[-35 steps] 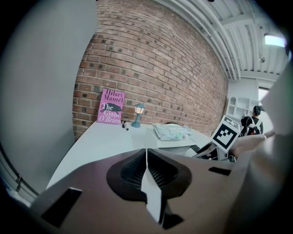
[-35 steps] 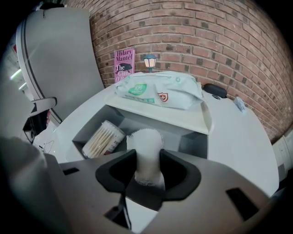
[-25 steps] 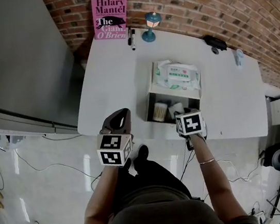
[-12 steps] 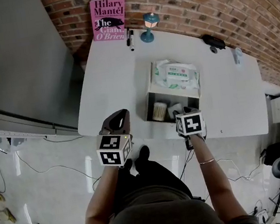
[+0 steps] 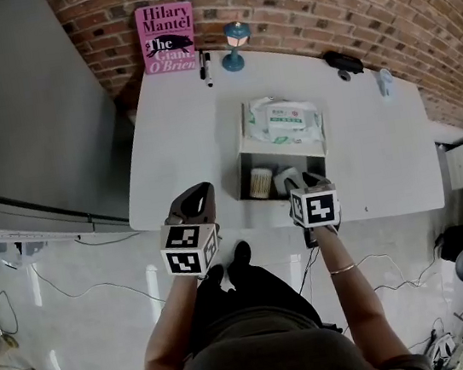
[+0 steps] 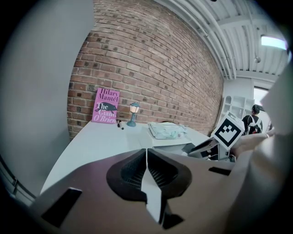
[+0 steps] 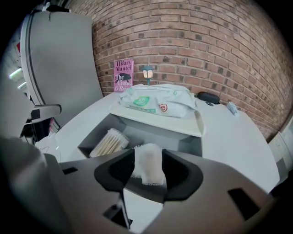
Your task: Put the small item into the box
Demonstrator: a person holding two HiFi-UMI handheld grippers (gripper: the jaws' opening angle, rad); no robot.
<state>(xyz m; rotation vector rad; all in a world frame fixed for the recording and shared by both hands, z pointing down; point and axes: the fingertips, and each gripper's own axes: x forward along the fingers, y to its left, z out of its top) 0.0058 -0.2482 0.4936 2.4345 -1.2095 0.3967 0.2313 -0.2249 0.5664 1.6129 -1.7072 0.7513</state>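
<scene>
A grey box (image 5: pixel 244 154) stands mid-table with its open drawer (image 7: pixel 151 135) facing me. Cotton swabs (image 7: pixel 109 141) lie in the drawer's left part. A small white gauze roll (image 7: pixel 147 164) sits between the jaws of my right gripper (image 7: pixel 148 177), which tilts down over the drawer's front right (image 5: pixel 300 183). Its jaws have just been opening and stand wide; the roll (image 5: pixel 286 182) is still between them, not visibly squeezed. My left gripper (image 6: pixel 146 157) is shut and empty at the table's near edge (image 5: pixel 198 197), left of the box.
A pack of wet wipes (image 5: pixel 287 121) lies on the box's top. At the back stand a pink book (image 5: pixel 167 37), a small blue lamp (image 5: pixel 232 46) and markers (image 5: pixel 204 65). A black object (image 5: pixel 341 62) and a small bottle (image 5: pixel 383 79) sit far right.
The head view has shifted slightly. Both grippers stay about where they were, the right one at the drawer's front with the white roll beside its tip.
</scene>
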